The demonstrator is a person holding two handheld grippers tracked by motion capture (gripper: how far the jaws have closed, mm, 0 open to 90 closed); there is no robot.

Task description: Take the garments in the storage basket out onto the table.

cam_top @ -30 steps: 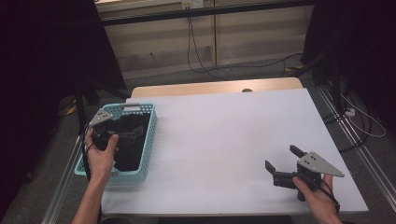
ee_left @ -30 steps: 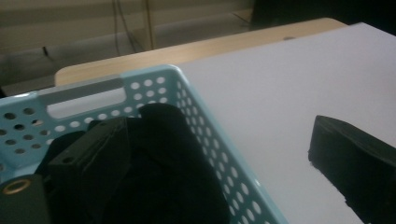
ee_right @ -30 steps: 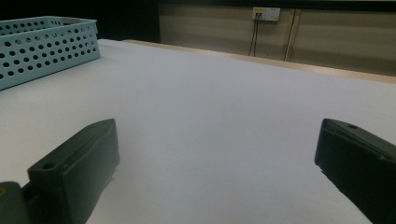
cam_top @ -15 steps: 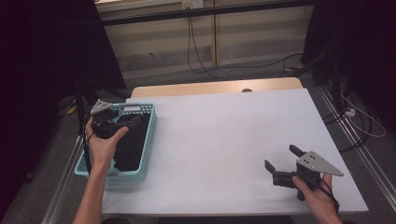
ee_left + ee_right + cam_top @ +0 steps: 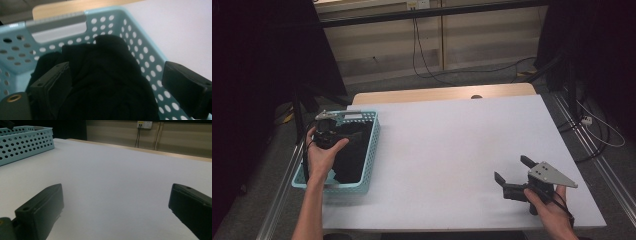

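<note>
Left gripper (image 5: pixel 117 82) had slid toward twelve o'clock over our basket (image 5: pixel 150 58) — jaws wide, narrowing slightly, straddling the black cloth (image 5: pixel 105 80) ungripped; right gripper (image 5: pixel 518 176) sat idle, agape.

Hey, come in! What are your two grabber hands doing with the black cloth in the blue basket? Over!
Left gripper open over black cloth in basket. Right gripper open, on bare table. Nothing blocking.

baskets: 1 (image 5: pixel 371 145) | black cloth piles: 1 (image 5: pixel 354 150) | grippers: 2 (image 5: pixel 326 134) (image 5: pixel 512 176)
</note>
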